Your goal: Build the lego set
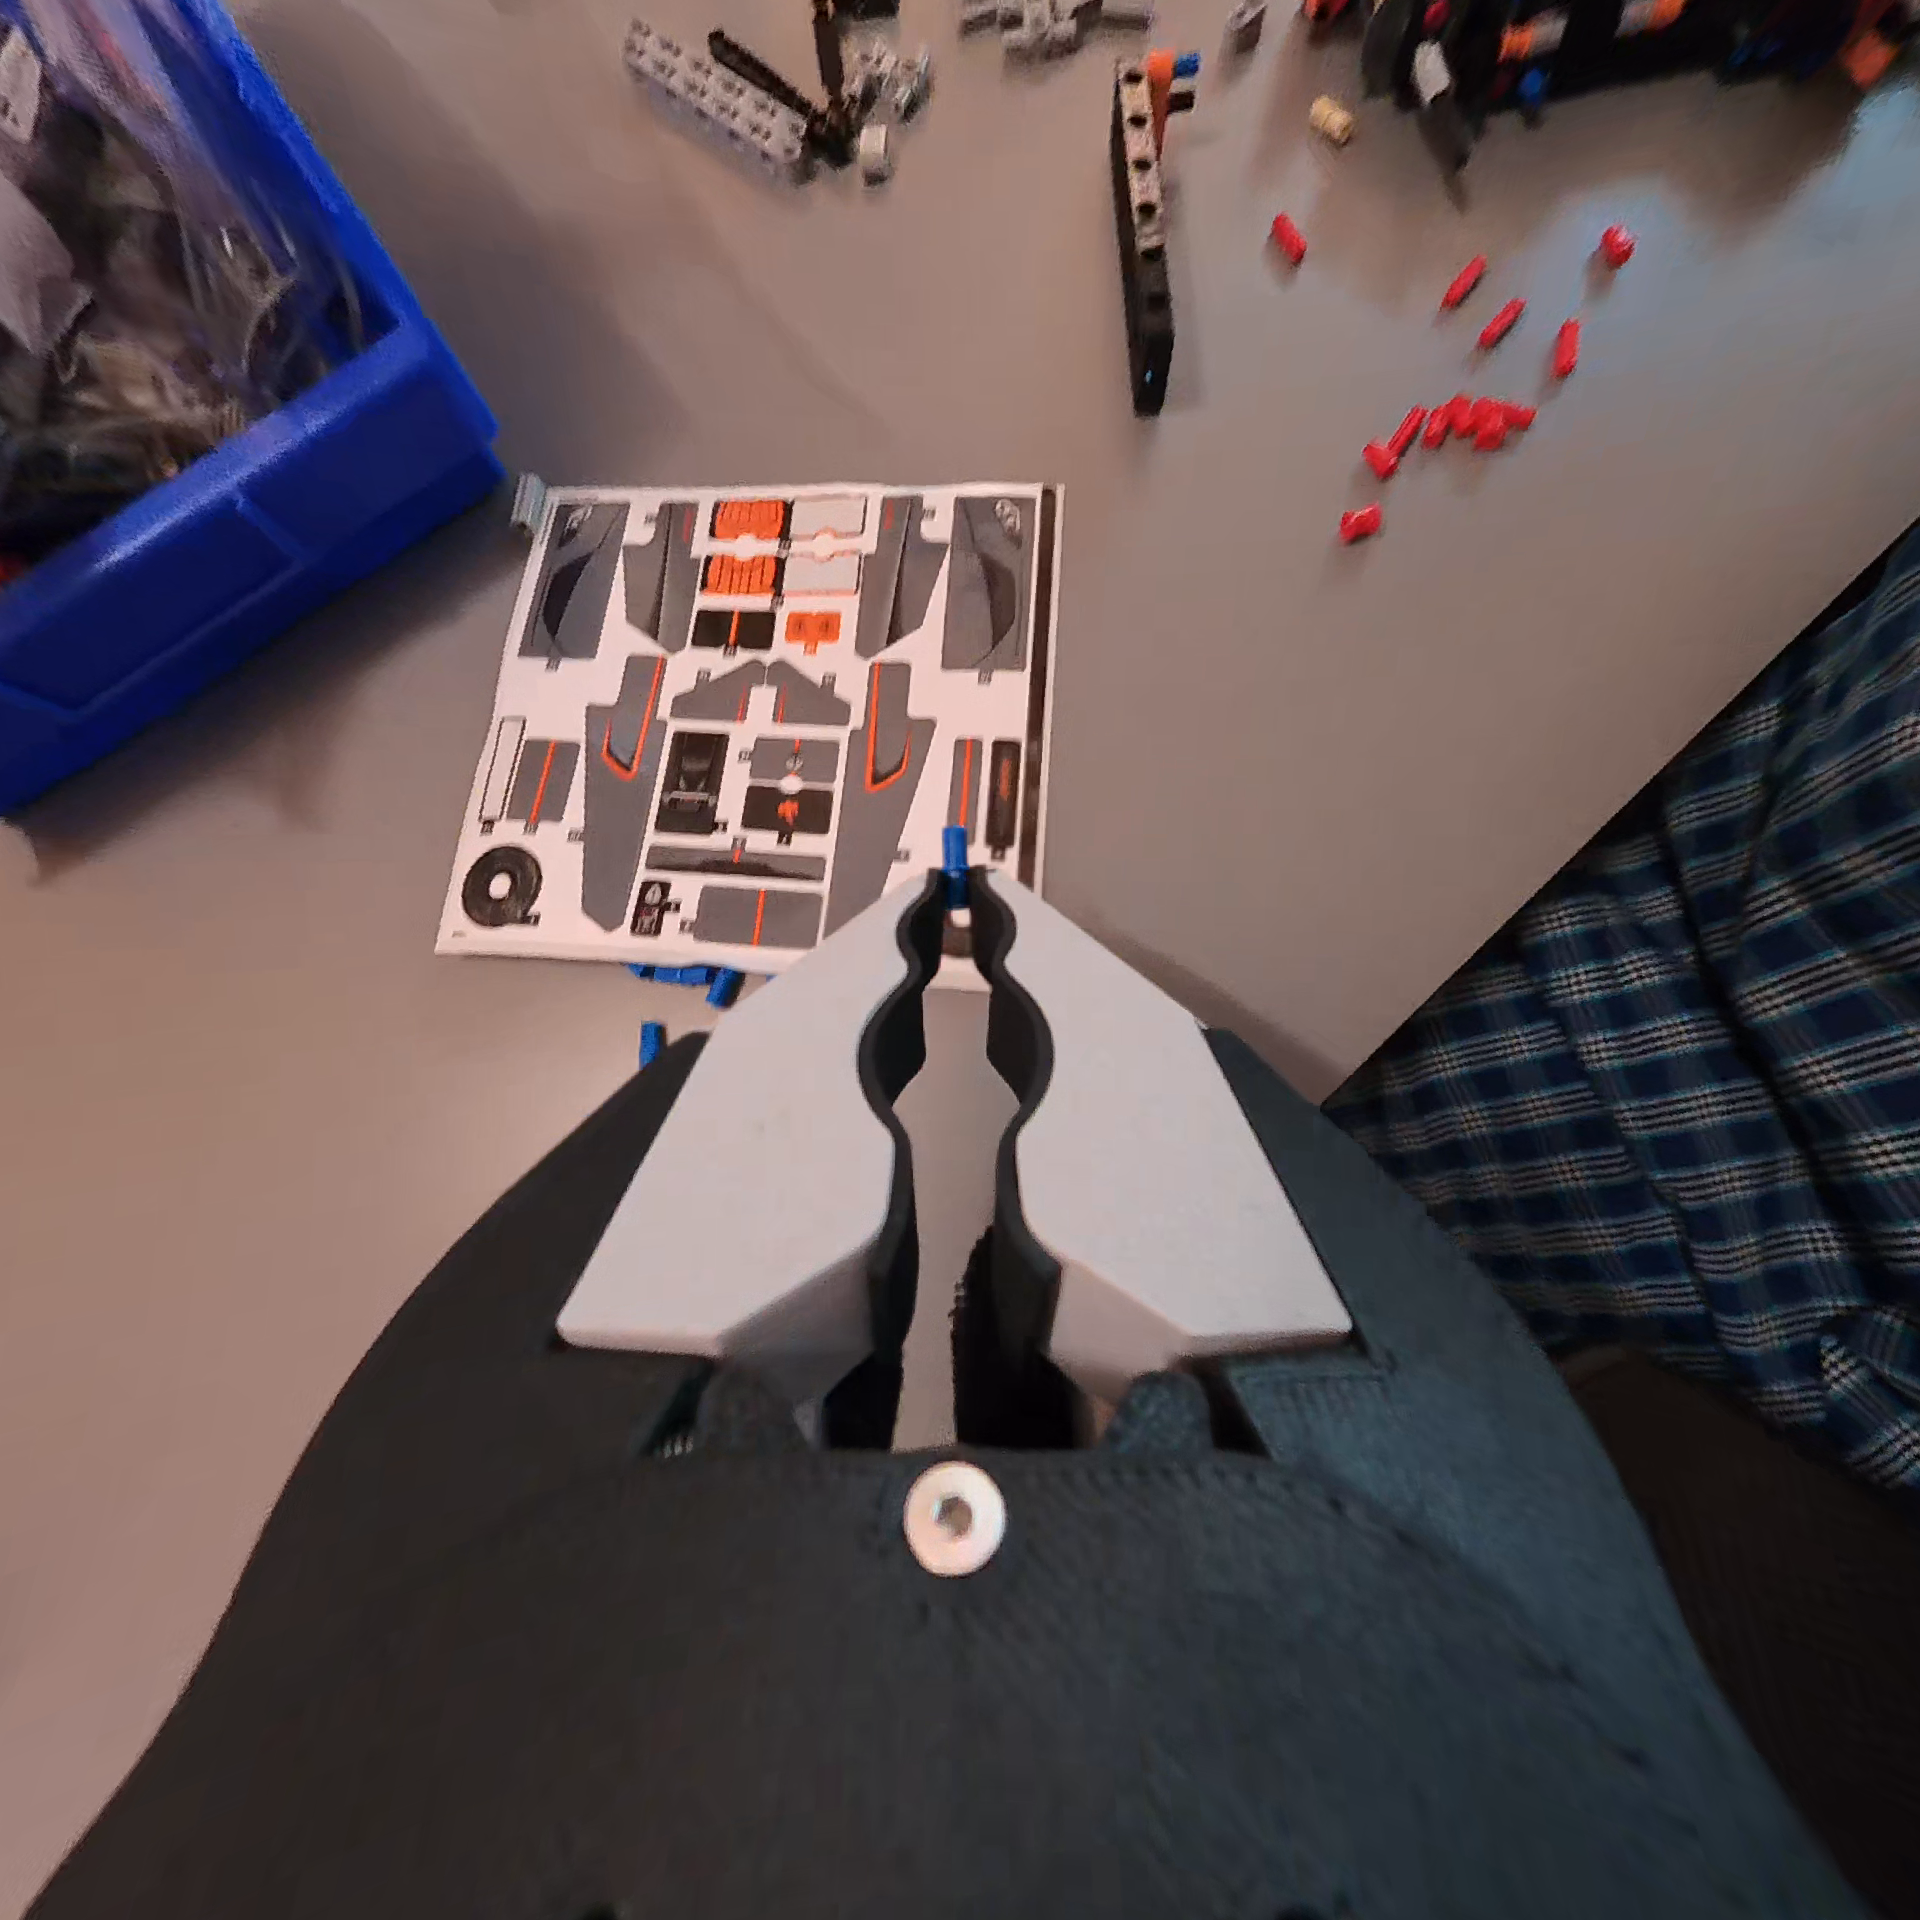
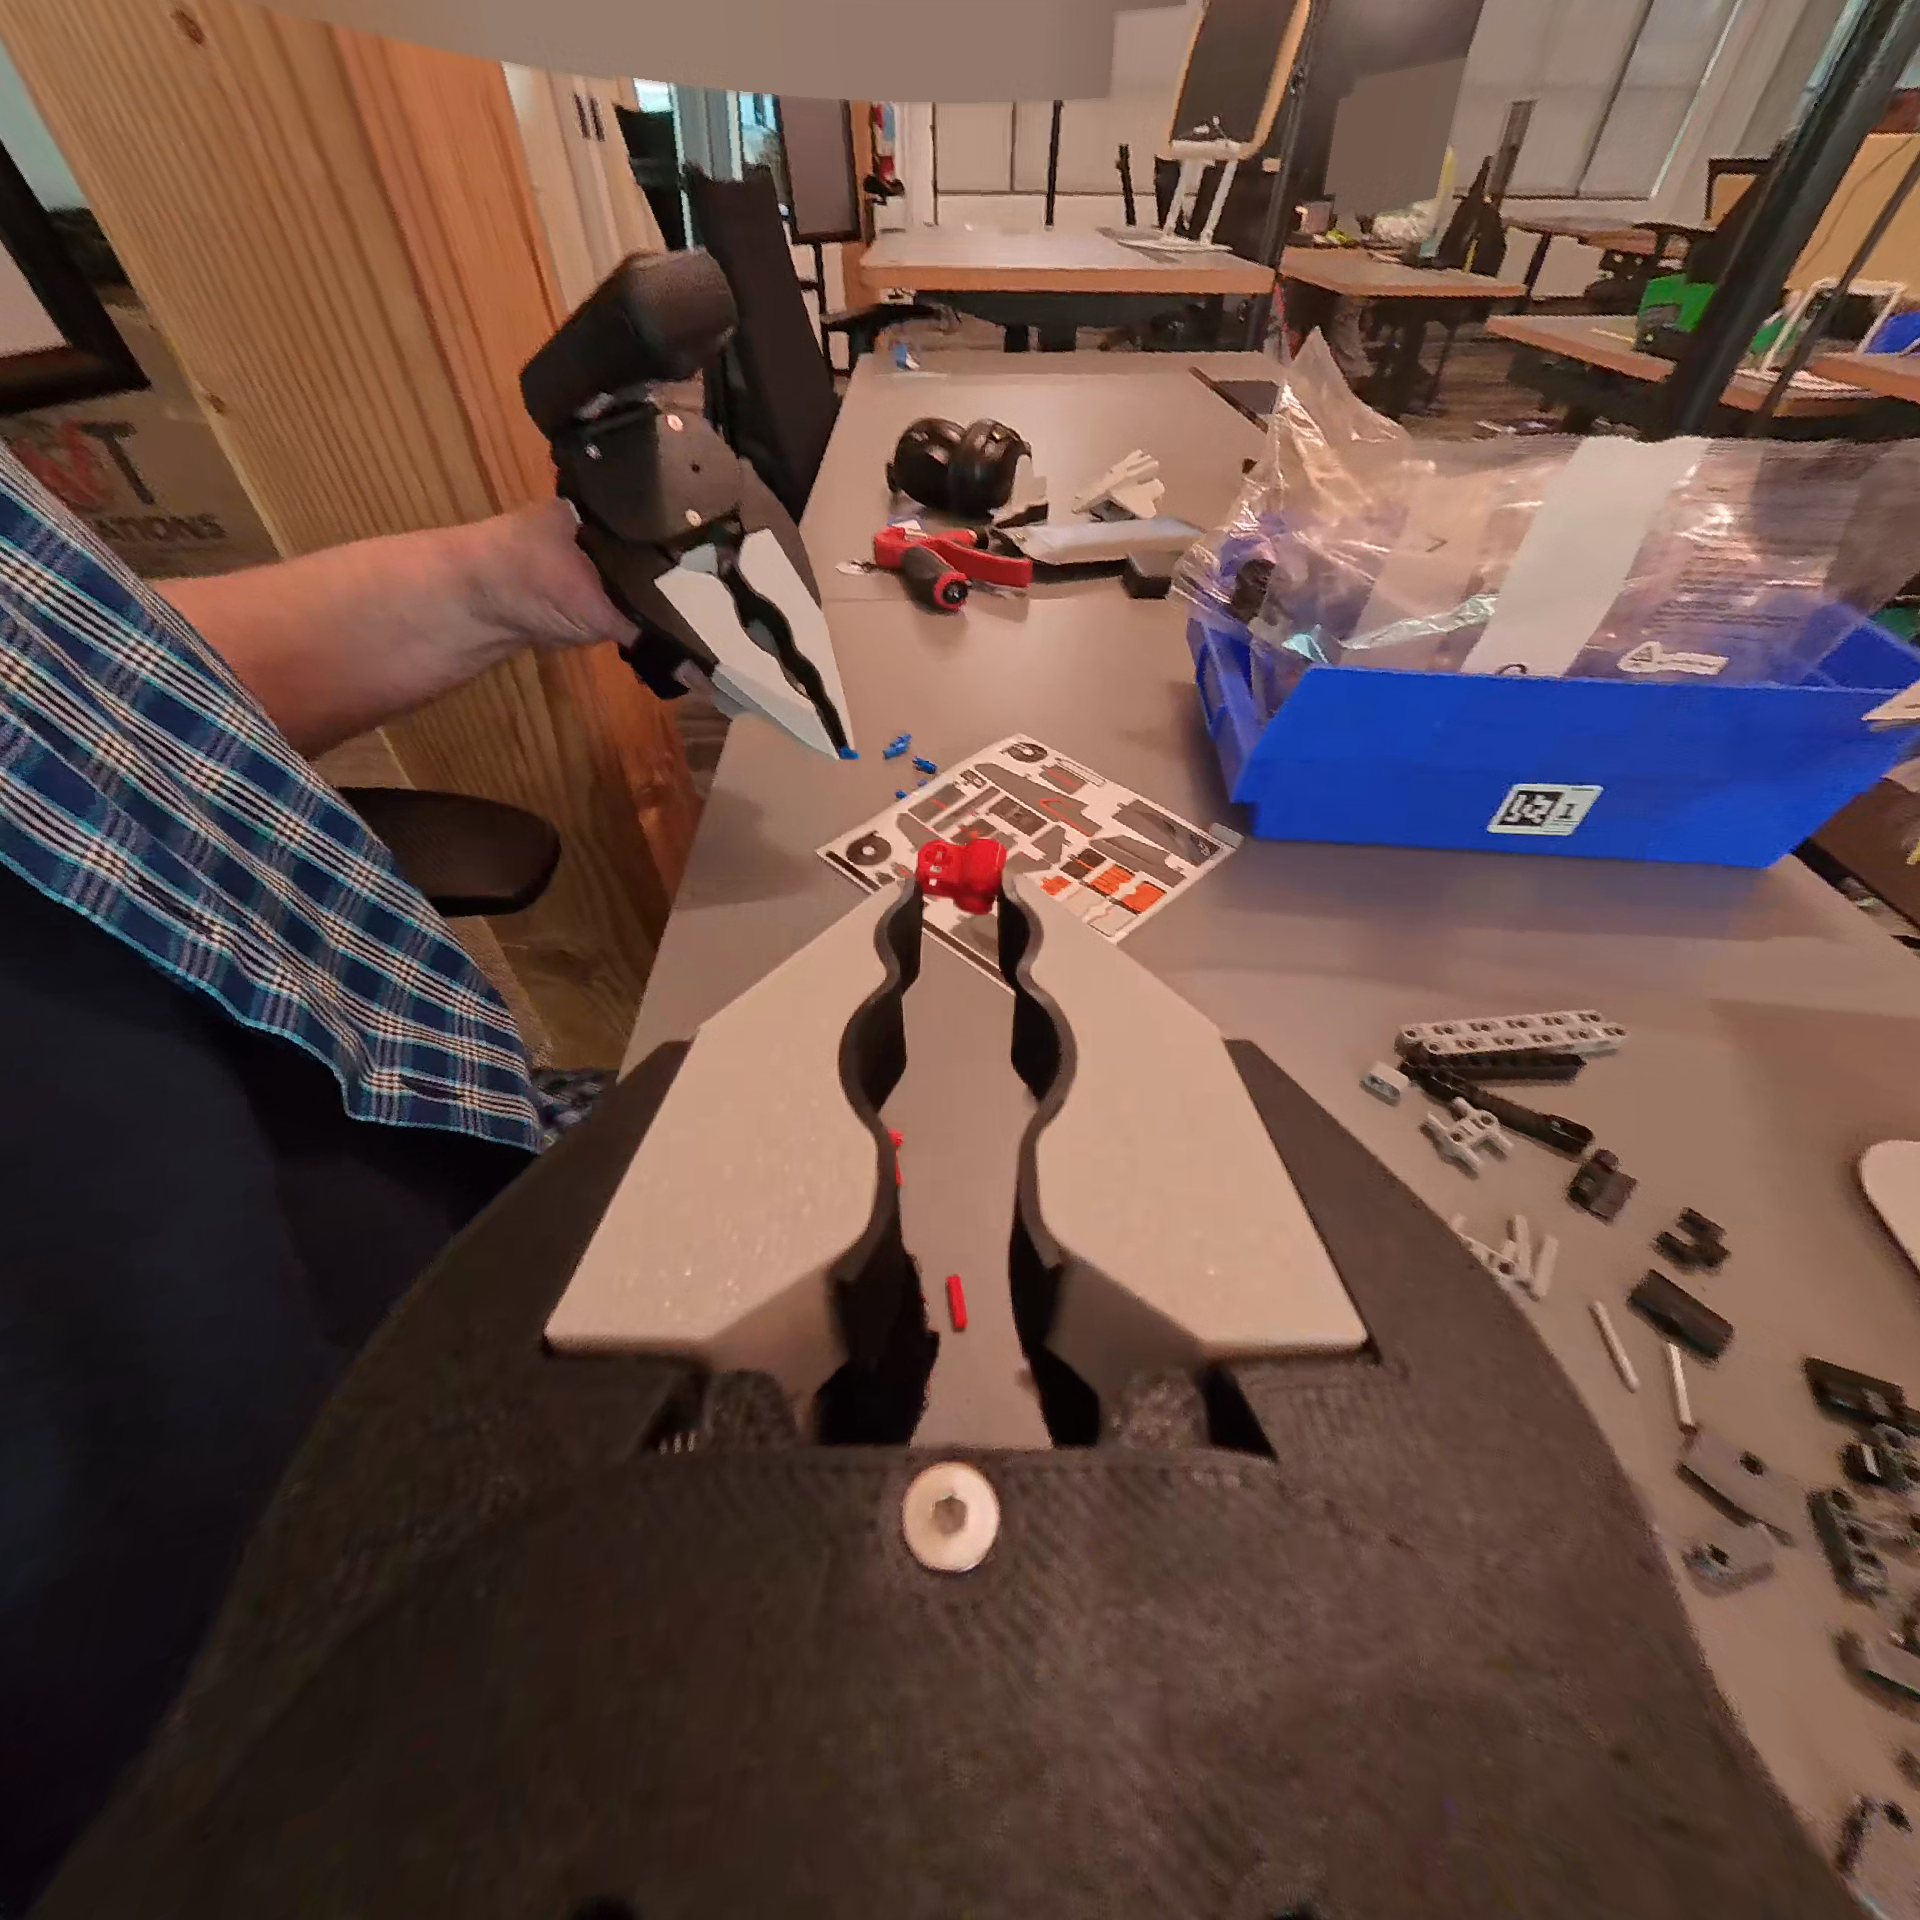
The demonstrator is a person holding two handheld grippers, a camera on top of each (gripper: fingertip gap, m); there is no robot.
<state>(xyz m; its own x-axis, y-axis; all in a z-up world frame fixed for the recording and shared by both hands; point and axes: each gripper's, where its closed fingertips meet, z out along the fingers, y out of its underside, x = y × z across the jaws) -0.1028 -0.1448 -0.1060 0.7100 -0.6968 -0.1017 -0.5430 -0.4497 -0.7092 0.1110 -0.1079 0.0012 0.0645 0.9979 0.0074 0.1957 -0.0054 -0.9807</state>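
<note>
My left gripper [image 1: 954, 883] is shut on a small blue pin [image 1: 953, 854] that sticks out past its tips, above the near edge of the sticker sheet [image 1: 758, 717]. It also shows in the right wrist view [image 2: 840, 746], held in a hand above more blue pins [image 2: 902, 750]. My right gripper [image 2: 961, 883] is shut on a red connector piece [image 2: 962, 871] and holds it above the table, over the sticker sheet [image 2: 1101, 831]. Loose red pins [image 1: 1465, 416] lie on the grey table [image 1: 1195, 675]. A black beam [image 1: 1143, 239] lies farther back.
A blue bin [image 1: 249, 520] with plastic bags stands at the left, and shows in the right wrist view [image 2: 1507, 769]. Grey and black parts [image 2: 1507, 1049] lie at the right. Several blue pins [image 1: 675, 977] lie by the sheet. A plaid sleeve [image 1: 1714, 935] is at the table edge. Spacing between my two grippers at the tips: around 25 cm.
</note>
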